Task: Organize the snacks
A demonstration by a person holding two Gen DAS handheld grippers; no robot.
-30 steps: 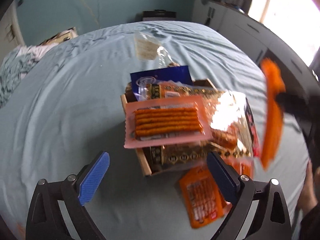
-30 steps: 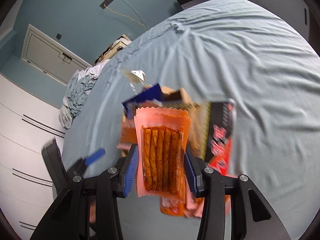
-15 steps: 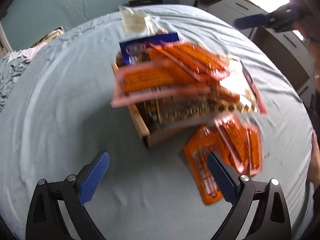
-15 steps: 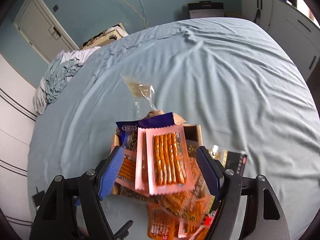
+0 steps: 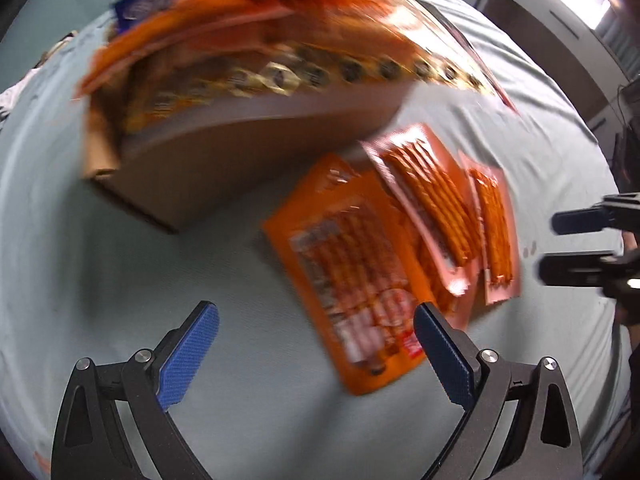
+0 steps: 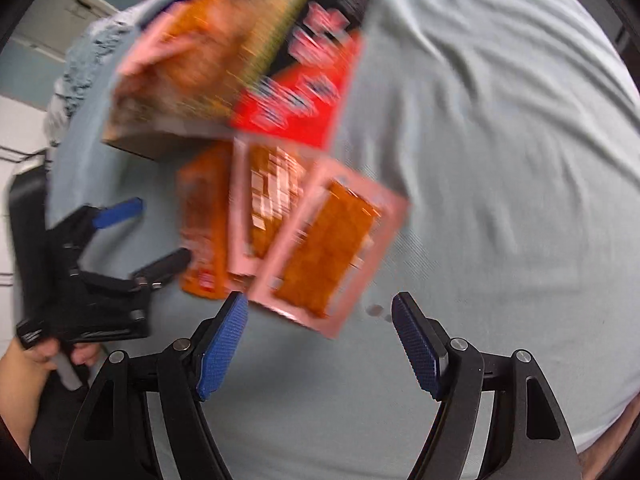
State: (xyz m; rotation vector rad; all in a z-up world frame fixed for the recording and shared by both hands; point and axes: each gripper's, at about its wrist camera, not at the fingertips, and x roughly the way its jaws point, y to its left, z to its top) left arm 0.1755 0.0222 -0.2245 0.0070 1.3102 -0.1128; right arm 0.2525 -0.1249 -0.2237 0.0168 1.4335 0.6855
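Left wrist view takes in a bed point(image 5: 100, 280) covered by a pale blue sheet, its cloth soft and creased into shallow folds. On it stands a brown cardboard box point(image 5: 224, 160), rectangular and matte, heaped above its rim with glossy snack packs; motion blur smears their print, though a dark blue pack point(image 5: 152, 0) sticks up at the far end. From the right wrist view a flat red and black pack point(image 6: 316, 76) leans off the box's near side. Just beside the box, on the sheet, lies a flat orange pack point(image 5: 356, 280) of shiny film, and partly overlapping it are two pink packs point(image 5: 436, 208) with clear windows that show thin, ridged orange sticks side by side. The left gripper point(image 5: 316, 344) hangs low over the sheet with its jaws spread wide and nothing between them; its right blue pad sits just above the orange pack's near corner. The right gripper point(image 6: 320, 340) is likewise spread wide and holds nothing, its finely textured blue pads point(image 6: 222, 344) flanking the near corner of the closest pink pack point(image 6: 324, 248). Each tool has black rigid arms with small silver bolts.
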